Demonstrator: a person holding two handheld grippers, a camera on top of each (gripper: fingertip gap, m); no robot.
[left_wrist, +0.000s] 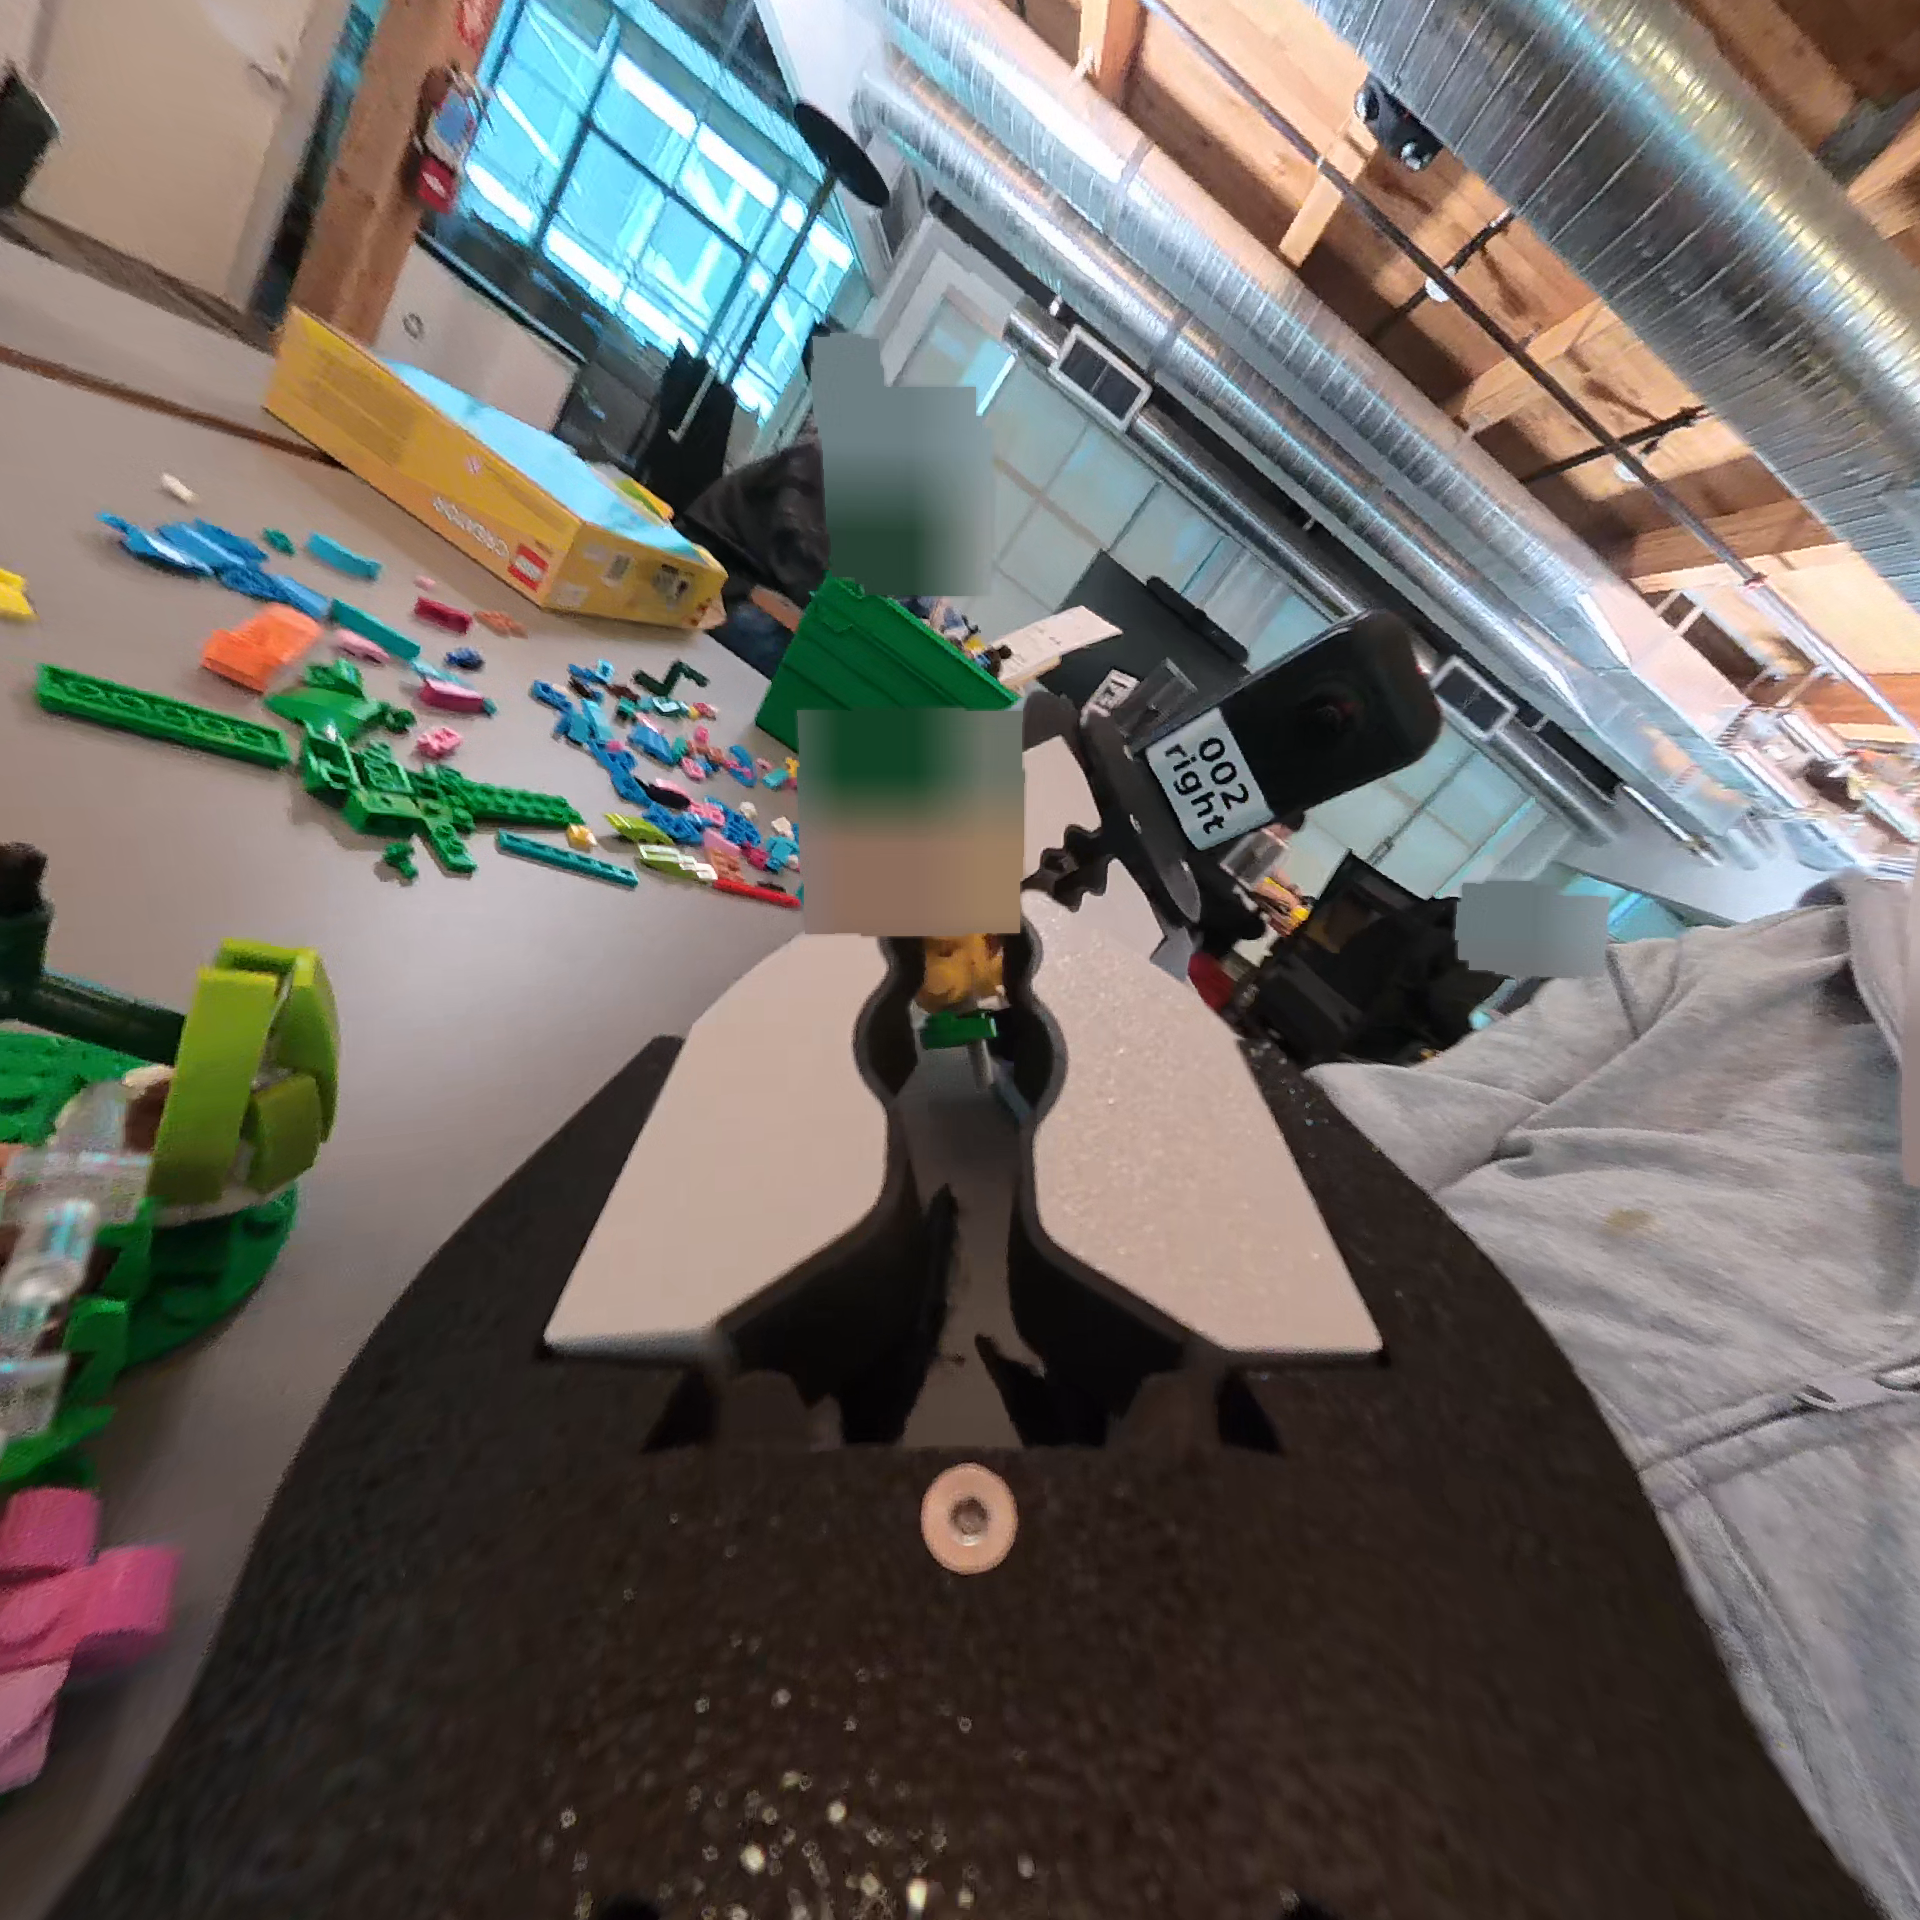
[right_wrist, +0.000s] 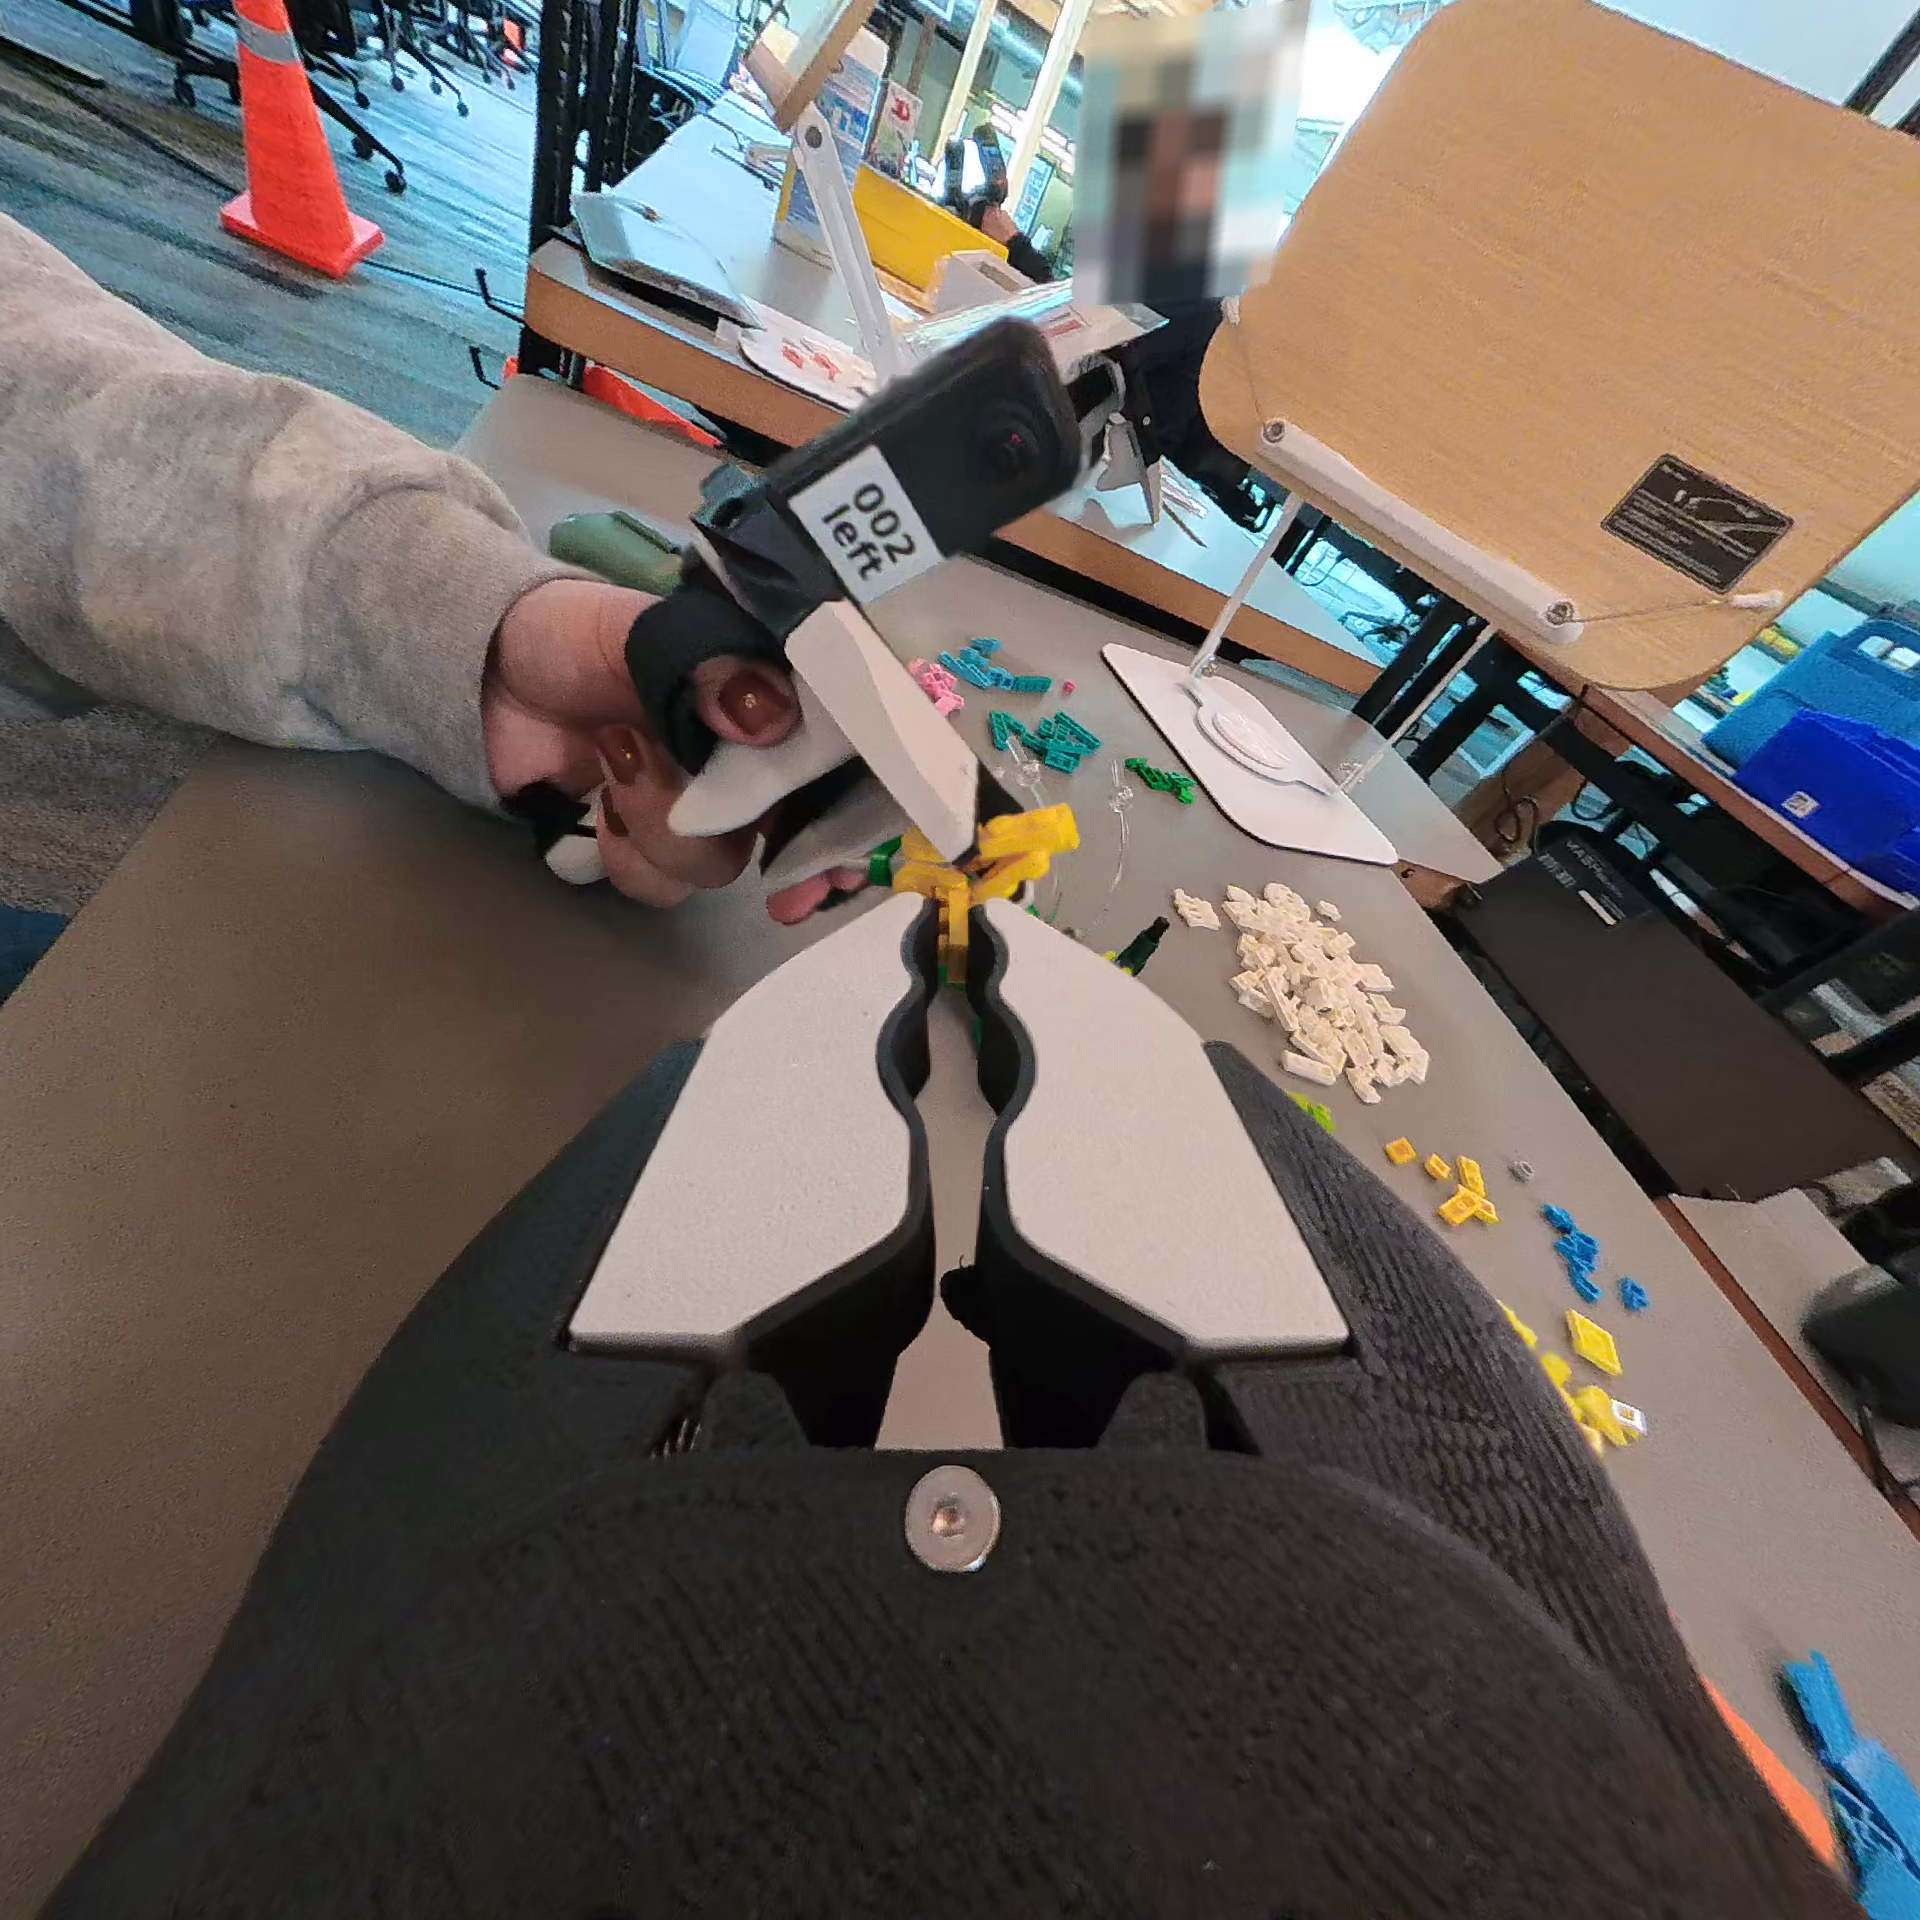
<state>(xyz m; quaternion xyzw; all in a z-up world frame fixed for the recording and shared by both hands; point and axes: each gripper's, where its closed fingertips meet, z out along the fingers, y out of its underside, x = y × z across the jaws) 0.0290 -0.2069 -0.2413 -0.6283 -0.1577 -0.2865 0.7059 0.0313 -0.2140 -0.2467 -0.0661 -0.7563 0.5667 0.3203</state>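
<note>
1. the right hand-held gripper (right_wrist: 954, 935) is nearly closed, its fingertips pinching a yellow brick flower (right_wrist: 997, 862) by a narrow yellow part, above the table (right_wrist: 312, 987).
2. the left hand-held gripper (right_wrist: 940, 847), held in a hand (right_wrist: 582, 727), grips the same flower from the other side, jaws slightly apart on it.
3. beyond lie a white brick pile (right_wrist: 1320, 987) and teal bricks (right_wrist: 1049, 732).
4. farther back stands a wooden board on a white stand (right_wrist: 1558, 312).

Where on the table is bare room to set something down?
Free: grey tabletop below the sleeve, left of the right gripper. Crowded: around the white brick pile and the loose coloured bricks beyond the green plates.
</note>
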